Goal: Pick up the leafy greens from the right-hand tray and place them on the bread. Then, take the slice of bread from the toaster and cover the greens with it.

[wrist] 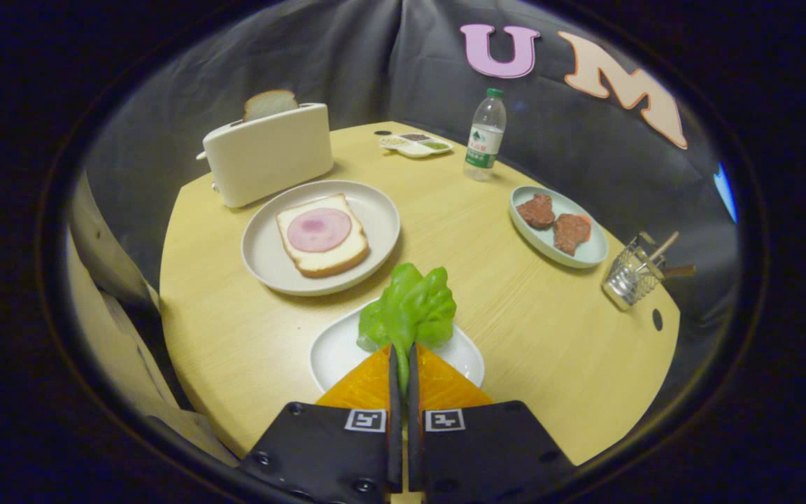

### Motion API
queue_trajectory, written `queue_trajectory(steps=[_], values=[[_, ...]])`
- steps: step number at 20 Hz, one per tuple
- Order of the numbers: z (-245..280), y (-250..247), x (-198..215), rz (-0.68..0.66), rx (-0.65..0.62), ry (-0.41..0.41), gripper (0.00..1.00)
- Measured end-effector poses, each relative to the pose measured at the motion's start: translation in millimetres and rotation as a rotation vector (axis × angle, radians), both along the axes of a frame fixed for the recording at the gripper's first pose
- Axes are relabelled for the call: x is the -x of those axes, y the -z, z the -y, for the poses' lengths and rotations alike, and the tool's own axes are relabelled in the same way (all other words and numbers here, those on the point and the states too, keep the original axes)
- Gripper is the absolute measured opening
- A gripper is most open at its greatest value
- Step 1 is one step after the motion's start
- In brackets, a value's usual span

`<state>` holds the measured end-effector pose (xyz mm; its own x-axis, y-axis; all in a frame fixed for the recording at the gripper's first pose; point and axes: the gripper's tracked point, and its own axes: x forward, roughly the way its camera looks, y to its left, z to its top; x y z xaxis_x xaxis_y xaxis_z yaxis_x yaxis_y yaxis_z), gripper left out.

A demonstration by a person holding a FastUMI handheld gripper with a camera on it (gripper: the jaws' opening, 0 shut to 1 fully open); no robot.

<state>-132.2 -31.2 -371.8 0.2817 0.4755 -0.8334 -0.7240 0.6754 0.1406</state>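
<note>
Fingers (394, 371) of the gripper (402, 353) are pressed together on the stem of the leafy greens (410, 308), which are held above the white tray (333, 353). Beyond lies the plate (263, 262) with ham-topped bread (321, 235); behind it a slice (269, 103) is seen in the toaster (268, 154).

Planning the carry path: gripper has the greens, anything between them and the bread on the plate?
Nothing visible. The gripper is shut on the stem of the green lettuce leaf, over the white oval tray. Between it and the ham-topped bread slice on the round white plate lies bare wooden table.
</note>
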Motion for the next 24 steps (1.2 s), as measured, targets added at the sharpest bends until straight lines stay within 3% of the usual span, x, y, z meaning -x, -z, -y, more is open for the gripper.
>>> queue_trajectory(steps=[6, 16, 24], values=[[-13.9, -54.7, -15.9, 0.094, -0.029, 0.079, 0.06], [-82.6, -84.9, -16.5, 0.126, -0.037, 0.061, 0.06], [-152.1, -74.9, -15.5, 0.094, -0.05, -0.006, 0.07]])
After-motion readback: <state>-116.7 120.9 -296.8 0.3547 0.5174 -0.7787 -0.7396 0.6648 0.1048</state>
